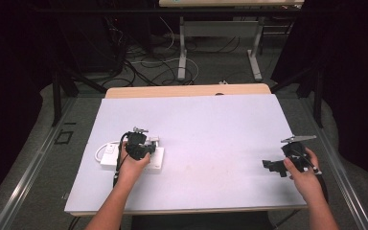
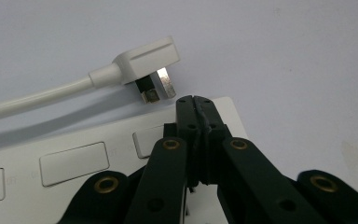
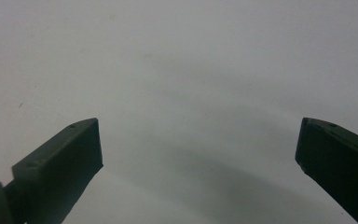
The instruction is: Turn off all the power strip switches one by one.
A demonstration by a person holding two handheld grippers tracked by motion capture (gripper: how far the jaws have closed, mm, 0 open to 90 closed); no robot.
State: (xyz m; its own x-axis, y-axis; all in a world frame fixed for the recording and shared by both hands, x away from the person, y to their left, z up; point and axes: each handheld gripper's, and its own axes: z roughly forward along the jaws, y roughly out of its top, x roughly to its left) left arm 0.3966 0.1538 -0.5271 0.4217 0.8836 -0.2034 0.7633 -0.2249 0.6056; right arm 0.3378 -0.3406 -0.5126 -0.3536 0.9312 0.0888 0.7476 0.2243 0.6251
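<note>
A white power strip (image 2: 74, 163) with several rocker switches lies flat on the white table (image 1: 211, 124), at its left (image 1: 106, 160). A white plug (image 2: 144, 60) on a white cable (image 2: 37, 98) lies on its side just past the strip's end, metal prongs bare and pointing toward the strip. My left gripper (image 2: 193, 100) is shut with nothing between its jaws, tips over the strip's end, a little short of the prongs; from above it sits over the strip (image 1: 141, 143). My right gripper (image 3: 198, 144) is open above bare table at the right (image 1: 270, 165).
The table's wooden far edge (image 1: 187, 90) shows beyond the white surface. Past it stand another table's legs (image 1: 182, 52) among loose cables on the floor. Dark curtains close both sides.
</note>
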